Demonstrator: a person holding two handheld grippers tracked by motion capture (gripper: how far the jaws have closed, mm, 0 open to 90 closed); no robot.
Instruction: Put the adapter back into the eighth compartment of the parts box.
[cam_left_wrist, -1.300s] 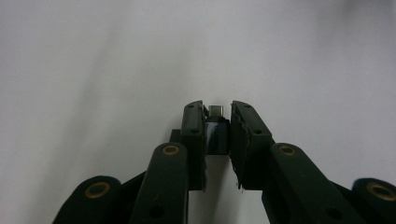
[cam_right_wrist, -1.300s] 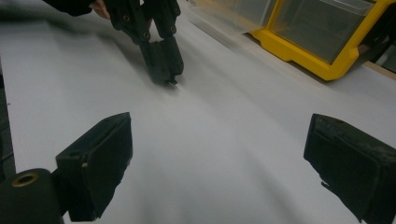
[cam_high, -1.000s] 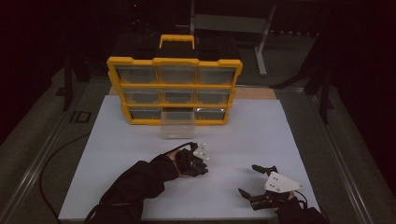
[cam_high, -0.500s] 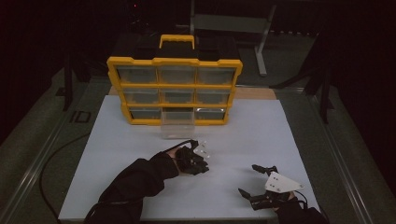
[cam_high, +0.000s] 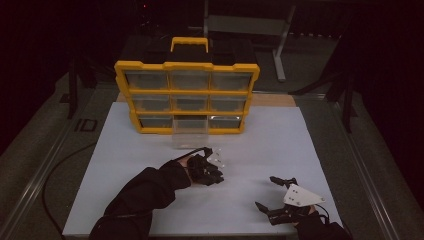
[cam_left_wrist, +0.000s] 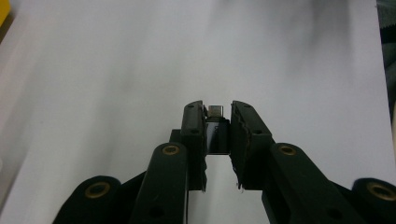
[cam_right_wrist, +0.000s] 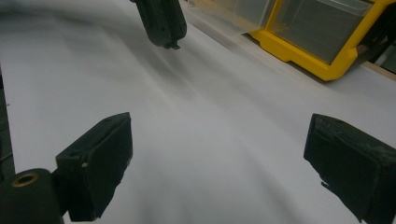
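Observation:
My left gripper (cam_left_wrist: 217, 109) is shut on a small black plug-like part (cam_left_wrist: 217, 136) with a silver metal tip, held just above the white tabletop. In the high view the left gripper (cam_high: 212, 172) sits mid-table, a short way in front of the clear drawer (cam_high: 190, 134) pulled out of the yellow organizer (cam_high: 187, 67). My right gripper (cam_high: 265, 191) rests near the front right of the table with its jaws wide apart. In the right gripper view the right gripper (cam_right_wrist: 219, 172) holds nothing, and the left gripper (cam_right_wrist: 161, 21) shows at the top.
The organizer stands upright at the back of the white table (cam_high: 280, 145), with several clear drawers and a black top with a yellow handle. Its yellow corner (cam_right_wrist: 327, 63) shows in the right gripper view. A black cable (cam_high: 55, 175) trails off the table's left side.

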